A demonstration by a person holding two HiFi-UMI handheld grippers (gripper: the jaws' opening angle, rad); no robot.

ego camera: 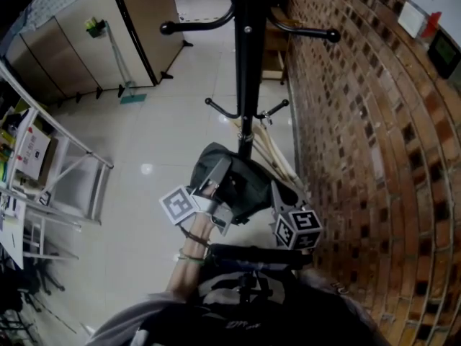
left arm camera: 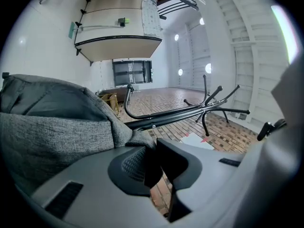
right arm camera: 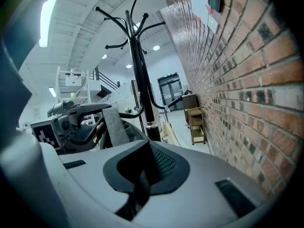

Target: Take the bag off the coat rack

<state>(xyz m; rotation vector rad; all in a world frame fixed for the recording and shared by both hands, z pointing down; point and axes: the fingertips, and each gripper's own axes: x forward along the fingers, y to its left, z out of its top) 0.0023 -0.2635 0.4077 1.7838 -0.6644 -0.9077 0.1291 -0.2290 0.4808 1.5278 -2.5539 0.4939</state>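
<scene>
A grey fabric bag [ego camera: 248,186] hangs low against the black coat rack [ego camera: 248,85] pole. My left gripper [ego camera: 216,182] comes in from the bag's left and is shut on a grey strap [right arm camera: 114,125] that stands upright between its jaws. The left gripper view shows the bag's cloth [left arm camera: 57,127] bunched right beside the left gripper [left arm camera: 153,160], with the coat rack [left arm camera: 190,113] beyond. My right gripper [ego camera: 277,197] is at the bag's right edge. In the right gripper view the right gripper [right arm camera: 145,167] has its jaws closed on a dark strap, with the coat rack [right arm camera: 140,89] ahead.
A brick wall [ego camera: 374,157] runs close along the right. Wooden slats [ego camera: 270,150] lean at the rack's foot and a small wooden shelf [right arm camera: 195,122] stands further along the wall. A metal shelf frame [ego camera: 65,171] stands at the left, cabinets [ego camera: 108,34] behind it.
</scene>
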